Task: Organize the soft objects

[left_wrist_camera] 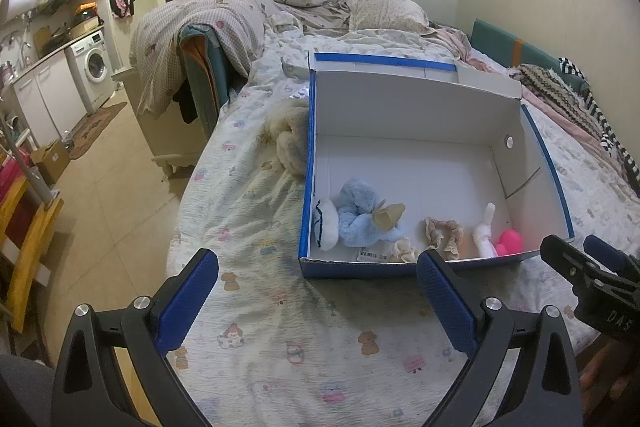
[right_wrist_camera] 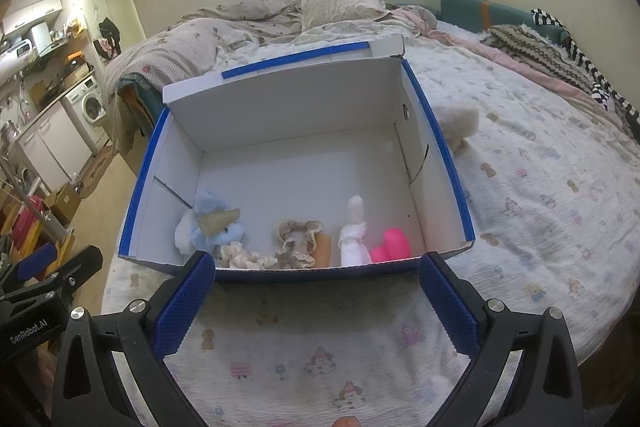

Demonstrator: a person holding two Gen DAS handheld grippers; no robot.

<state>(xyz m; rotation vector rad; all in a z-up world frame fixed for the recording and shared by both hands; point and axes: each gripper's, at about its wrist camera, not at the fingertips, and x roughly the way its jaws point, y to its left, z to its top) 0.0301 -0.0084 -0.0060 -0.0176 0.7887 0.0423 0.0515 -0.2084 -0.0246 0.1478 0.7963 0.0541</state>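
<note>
**A:** Where's everything sitting right now?

**B:** The blue-and-white box (right_wrist_camera: 436,151) is parked on the bed (right_wrist_camera: 540,211), lid flipped back toward 12 o'clock. The soft stuff is lined up along the near wall inside: a light blue plush (right_wrist_camera: 216,223) at about 9 o'clock, a cream scrunchie (right_wrist_camera: 244,259) just beside it, a beige lace scrunchie (right_wrist_camera: 296,241) in the middle, a white cloth bunny (right_wrist_camera: 354,239), then a pink toy (right_wrist_camera: 394,247) at 3 o'clock. A cream fluffy plush (left_wrist_camera: 288,139) is left outside, touching the box's wall.

**A:** And the grippers?

**B:** The left gripper (left_wrist_camera: 318,301) is spread wide with nothing held, hovering at 6 o'clock of the box. Same for the right gripper (right_wrist_camera: 316,303): fingers wide apart, empty.
</note>
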